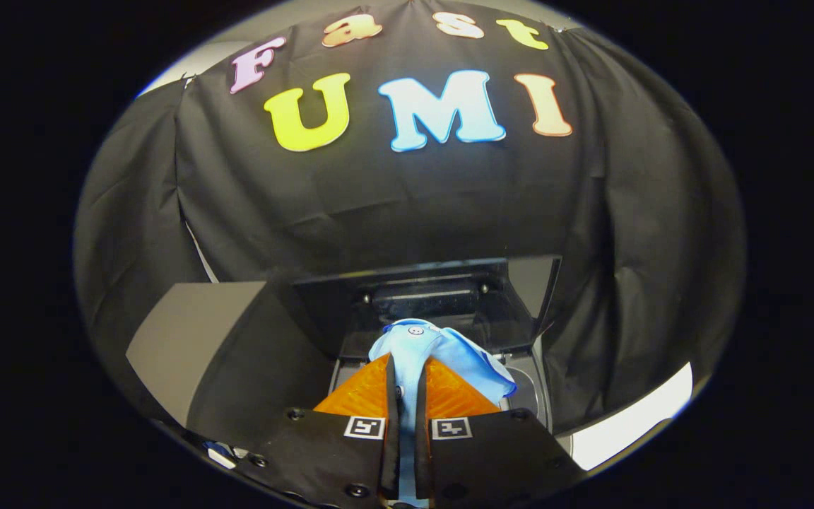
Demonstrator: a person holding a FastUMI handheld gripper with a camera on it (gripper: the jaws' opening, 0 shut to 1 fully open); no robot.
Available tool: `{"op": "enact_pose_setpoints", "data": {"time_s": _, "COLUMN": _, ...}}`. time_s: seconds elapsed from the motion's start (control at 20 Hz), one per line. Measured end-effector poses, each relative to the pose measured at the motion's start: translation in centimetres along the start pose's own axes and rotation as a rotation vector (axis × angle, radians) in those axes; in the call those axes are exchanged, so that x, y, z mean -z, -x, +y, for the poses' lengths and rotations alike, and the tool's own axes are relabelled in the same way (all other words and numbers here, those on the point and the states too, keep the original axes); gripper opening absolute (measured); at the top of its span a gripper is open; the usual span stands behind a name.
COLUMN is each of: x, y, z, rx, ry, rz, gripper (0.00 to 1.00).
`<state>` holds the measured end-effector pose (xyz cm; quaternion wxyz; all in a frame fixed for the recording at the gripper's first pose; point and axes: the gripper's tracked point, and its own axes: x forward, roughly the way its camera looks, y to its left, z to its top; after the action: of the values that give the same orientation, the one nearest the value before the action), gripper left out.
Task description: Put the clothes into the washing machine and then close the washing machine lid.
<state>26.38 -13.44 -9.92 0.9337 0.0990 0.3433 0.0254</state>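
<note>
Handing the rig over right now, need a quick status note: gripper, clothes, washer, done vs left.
Hand-held gripper: shut on the light blue garment, which is pinched between both fingers; loose cloth with a button bunches up ahead of the tips.
Washing machine: just beyond the fingers, against the booth's black cloth wall. Its dark lid stands raised behind the garment.
Done: garment is picked up and carried up to the machine.
Left: lower the garment into the opening, release it, draw back, then swing the lid down shut. Whether the cloth is already over the drum is hard to tell from this view.
</note>
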Motion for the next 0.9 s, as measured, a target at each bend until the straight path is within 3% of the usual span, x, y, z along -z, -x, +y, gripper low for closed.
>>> {"op": "enact_pose_setpoints", "data": {"time_s": 0.4, "x": 9.0, "y": -8.4, "z": -0.2, "rx": 0.026, "ry": 0.027, "rz": 0.125, "gripper": 0.1}}
{"op": "enact_pose_setpoints", "data": {"time_s": 0.9, "x": 13.8, "y": -14.2, "z": -2.5, "rx": 0.149, "ry": -0.04, "rz": 0.264, "gripper": 0.1}}
